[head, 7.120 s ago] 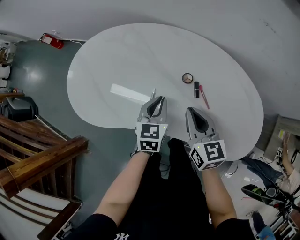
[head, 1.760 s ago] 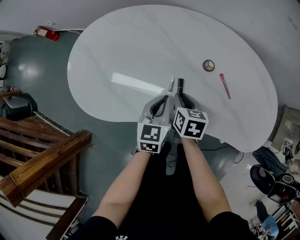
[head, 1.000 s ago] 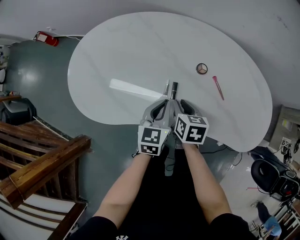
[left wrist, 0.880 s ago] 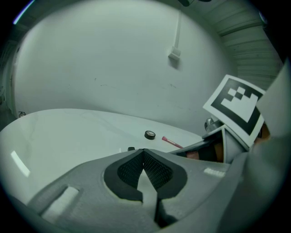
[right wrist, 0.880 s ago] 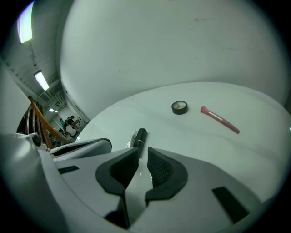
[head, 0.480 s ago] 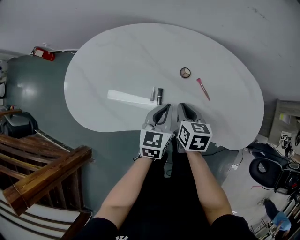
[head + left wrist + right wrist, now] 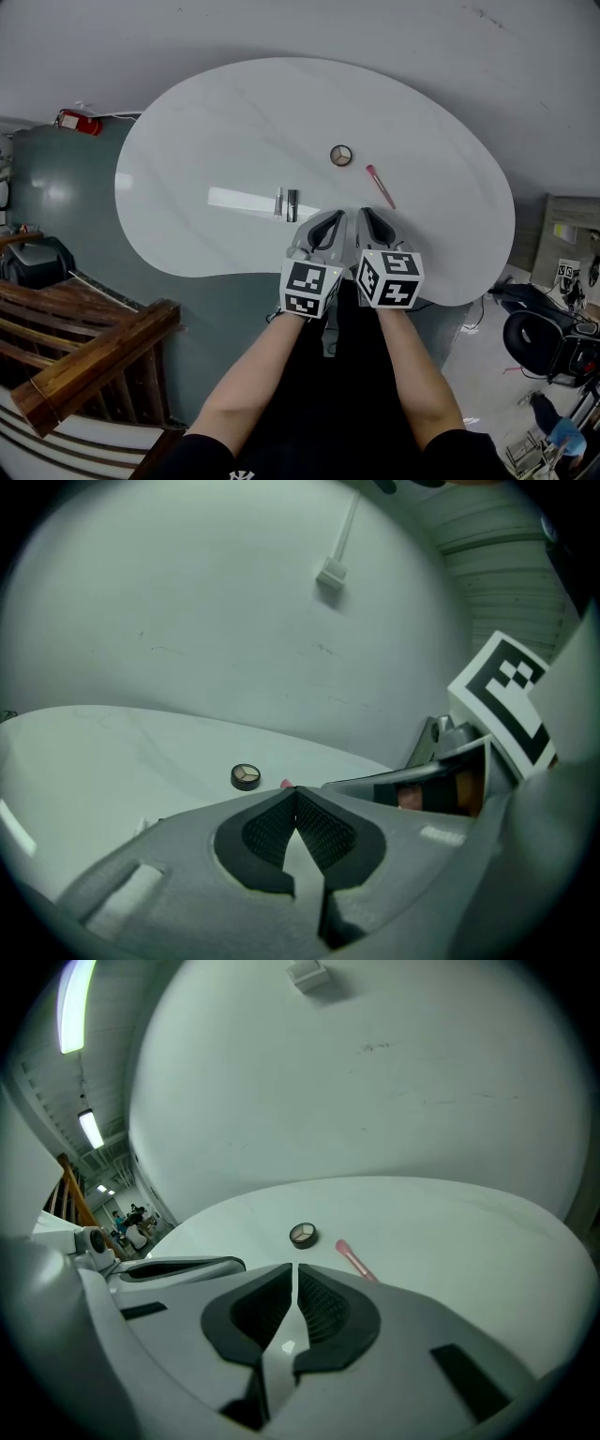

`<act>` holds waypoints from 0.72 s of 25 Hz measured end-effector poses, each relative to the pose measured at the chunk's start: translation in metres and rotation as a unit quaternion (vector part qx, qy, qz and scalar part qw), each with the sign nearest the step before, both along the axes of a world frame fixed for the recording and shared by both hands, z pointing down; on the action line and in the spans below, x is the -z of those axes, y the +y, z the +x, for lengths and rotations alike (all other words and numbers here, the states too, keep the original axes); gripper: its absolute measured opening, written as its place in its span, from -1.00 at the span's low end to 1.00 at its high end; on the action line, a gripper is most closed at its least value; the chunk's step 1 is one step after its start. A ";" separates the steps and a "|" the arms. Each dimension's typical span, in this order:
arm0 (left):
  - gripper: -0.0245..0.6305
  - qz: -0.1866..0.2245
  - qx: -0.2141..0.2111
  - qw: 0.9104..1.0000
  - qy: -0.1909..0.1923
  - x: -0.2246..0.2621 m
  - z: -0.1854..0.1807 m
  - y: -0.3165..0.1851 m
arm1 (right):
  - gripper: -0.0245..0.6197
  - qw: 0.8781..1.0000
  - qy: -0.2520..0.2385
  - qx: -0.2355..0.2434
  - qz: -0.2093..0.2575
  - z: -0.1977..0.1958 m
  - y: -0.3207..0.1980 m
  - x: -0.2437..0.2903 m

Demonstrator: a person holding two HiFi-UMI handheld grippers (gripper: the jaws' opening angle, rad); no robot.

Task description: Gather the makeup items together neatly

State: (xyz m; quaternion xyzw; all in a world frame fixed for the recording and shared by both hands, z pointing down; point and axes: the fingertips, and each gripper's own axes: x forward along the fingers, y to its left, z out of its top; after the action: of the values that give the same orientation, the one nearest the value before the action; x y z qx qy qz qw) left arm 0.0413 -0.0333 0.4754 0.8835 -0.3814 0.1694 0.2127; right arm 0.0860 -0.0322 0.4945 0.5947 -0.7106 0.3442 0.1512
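Head view first: my left gripper (image 7: 323, 220) and right gripper (image 7: 370, 217) hover side by side, on my side of the compact (image 7: 341, 156), over the near edge of the white table (image 7: 187, 112). Left gripper view shows its ribbed pads meeting at the tips with nothing between them, so it is fully closed and empty. Right gripper view shows that pair drawn in to a thin slit; those jaws have just been closing, and nothing sits between them either.

Beyond the grippers, left of the compact and nearer to me than it, a silver tube (image 7: 278, 202) and a black tube (image 7: 292, 204) lie parallel, just beside each other, on the tabletop. A pink brush (image 7: 381, 187) lies just right of the compact, slanting away from it toward me, apart from it. The compact itself is round and lies flat, well apart from the two tubes. Far left of the compact, off the table, a red fire extinguisher (image 7: 70, 121) lies on the floor against the grey wall (image 7: 422, 37).
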 end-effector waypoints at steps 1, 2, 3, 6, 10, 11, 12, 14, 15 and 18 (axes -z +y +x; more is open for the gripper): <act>-0.90 -0.002 -0.001 1.000 -0.001 -0.001 0.006 -0.002 | -0.83 1.000 0.004 0.003 -0.001 0.005 -0.002 -0.001; -0.90 -0.003 -0.001 1.000 -0.001 -0.002 0.011 -0.005 | -0.83 1.000 0.007 0.006 -0.001 0.010 -0.005 -0.002; -0.90 -0.004 -0.001 1.000 -0.003 -0.004 0.016 -0.008 | -0.83 1.000 0.010 0.009 -0.002 0.015 -0.007 -0.004; -0.90 -0.007 0.000 1.000 -0.009 -0.010 0.027 -0.016 | -0.82 1.000 0.017 0.018 -0.006 0.029 -0.014 -0.010; -0.90 -0.014 0.005 1.000 -0.016 -0.019 0.036 -0.029 | -0.82 0.999 0.028 0.035 -0.013 0.043 -0.025 -0.018; -0.90 -0.016 0.006 1.000 -0.017 -0.021 0.038 -0.031 | -0.82 0.999 0.031 0.039 -0.015 0.046 -0.027 -0.021; -0.90 -0.019 0.006 1.000 -0.018 -0.023 0.040 -0.033 | -0.82 0.998 0.033 0.044 -0.018 0.048 -0.029 -0.023; -0.90 -0.024 0.005 1.000 -0.018 -0.027 0.045 -0.036 | -0.82 0.997 0.037 0.059 -0.026 0.050 -0.032 -0.030; -0.90 -0.027 0.004 0.999 -0.018 -0.029 0.047 -0.038 | -0.82 0.996 0.040 0.067 -0.030 0.051 -0.033 -0.033; -0.90 -0.034 0.006 0.999 -0.022 -0.035 0.051 -0.043 | -0.75 0.993 0.058 0.093 -0.040 0.054 -0.037 -0.042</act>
State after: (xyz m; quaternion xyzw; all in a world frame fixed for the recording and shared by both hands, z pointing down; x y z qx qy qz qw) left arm 0.0923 -0.0767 0.5105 0.8695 -0.3857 0.2001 0.2350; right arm 0.1396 -0.0696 0.5361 0.5388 -0.7385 0.3215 0.2469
